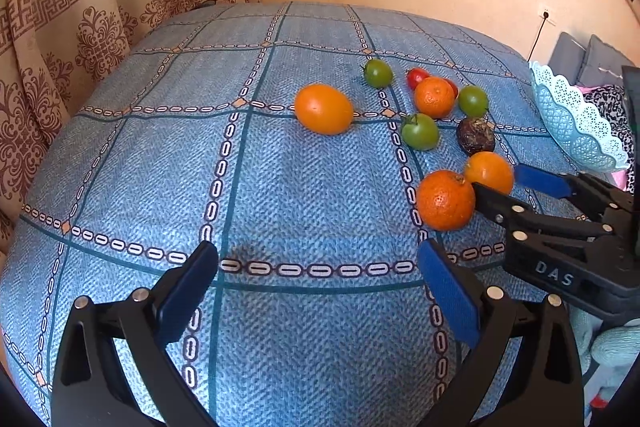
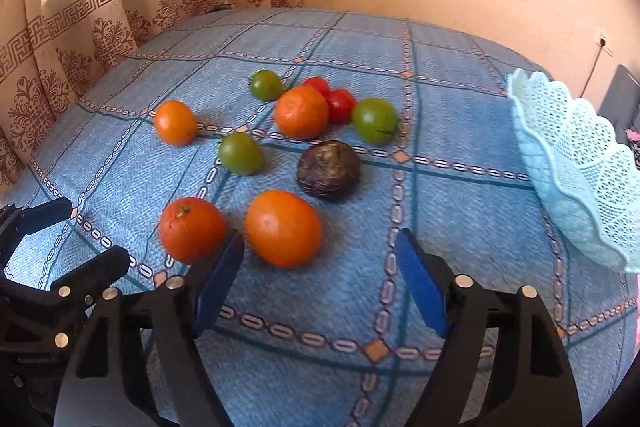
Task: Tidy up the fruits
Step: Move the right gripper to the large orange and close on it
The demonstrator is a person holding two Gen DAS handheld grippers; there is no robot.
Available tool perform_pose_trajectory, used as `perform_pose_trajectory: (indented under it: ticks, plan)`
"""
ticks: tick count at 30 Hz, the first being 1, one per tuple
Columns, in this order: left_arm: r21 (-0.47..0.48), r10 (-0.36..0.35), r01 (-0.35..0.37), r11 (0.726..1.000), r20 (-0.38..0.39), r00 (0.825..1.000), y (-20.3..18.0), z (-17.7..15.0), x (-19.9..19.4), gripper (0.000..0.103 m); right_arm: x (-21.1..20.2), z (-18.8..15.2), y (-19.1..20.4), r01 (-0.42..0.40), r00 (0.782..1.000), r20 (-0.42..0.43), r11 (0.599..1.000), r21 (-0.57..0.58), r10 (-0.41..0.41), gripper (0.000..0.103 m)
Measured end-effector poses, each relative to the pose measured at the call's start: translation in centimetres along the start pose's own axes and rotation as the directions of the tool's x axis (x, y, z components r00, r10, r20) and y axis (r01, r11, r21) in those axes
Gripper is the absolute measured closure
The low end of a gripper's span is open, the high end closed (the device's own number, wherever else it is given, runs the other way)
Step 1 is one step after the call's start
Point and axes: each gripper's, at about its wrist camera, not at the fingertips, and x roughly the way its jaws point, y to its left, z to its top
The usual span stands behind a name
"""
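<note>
Right gripper hangs low over the blue checked bedspread, jaws apart around a smooth orange. The fruit sits just ahead of the blue pads, untouched; nothing is gripped. Left gripper also stands wide open and empty over bare cloth, nearer the bed's near edge.

Step in hand, as I judge it: take this orange and carry it to the lacy blue basket, which leans tilted at the bed's right edge, apparently empty as far as its inside shows.

Doing it well:
- Push forward until the orange's widest part lies between the pads, then close. Closing now would pinch only its near side and squirt it away.
- The left finger runs close to the pitted mandarin just beside the target; keep it from nudging that one.
- The soft bedding lets round fruit roll. Close slowly and lift straight up.

Count, all lying in the bed's right half:
- orange-coloured fruits: four. These are the target, the pitted mandarin, another rough one in the far cluster, and a smooth one apart toward the left.
- green tomatoes: three.
- red tomatoes: two, touching, behind the far mandarin.
- dark wrinkled fruit: one, kind unclear.
- basket: one.
</note>
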Motion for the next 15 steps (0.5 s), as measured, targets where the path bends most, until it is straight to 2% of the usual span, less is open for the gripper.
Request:
perform_pose_trajectory:
  ticks: [2, 4, 6, 8, 11, 15]
  plan:
    - [0.008, 0.003, -0.003, 1.000, -0.001, 1.000, -0.1, 0.0, 0.0, 0.005, 0.5, 0.1, 0.2, -0.021, 1.000, -0.011, 1.000, -0.005, 0.021, 0.041]
    - [0.017, 0.011, -0.011, 1.000, 0.000, 1.000, -0.3, 0.1, 0.1, 0.005, 0.9, 0.2, 0.5, -0.032, 0.999, -0.015, 0.999, -0.010, 0.032, 0.043]
    - [0.026, 0.023, -0.023, 0.999, 0.000, 1.000, -0.4, 0.2, 0.1, 0.005, 0.8, 0.3, 0.6, -0.046, 0.999, -0.009, 0.999, -0.011, 0.046, 0.055]
    - [0.040, 0.038, -0.038, 0.998, 0.000, 0.999, -0.6, 0.4, 0.2, 0.005, 0.7, 0.3, 0.5, -0.073, 0.997, -0.006, 0.997, 0.000, 0.073, 0.062]
    - [0.063, 0.054, -0.055, 0.996, 0.010, 0.998, -1.1, 0.7, 0.2, 0.005, 0.4, 0.2, 0.3, -0.094, 0.996, -0.005, 0.995, 0.016, 0.094, 0.062]
    - [0.096, 0.051, -0.053, 0.994, 0.025, 0.998, -2.1, 1.1, -0.1, 0.005, -0.5, 0.0, -0.5, -0.082, 0.997, 0.012, 0.996, 0.046, 0.082, 0.062]
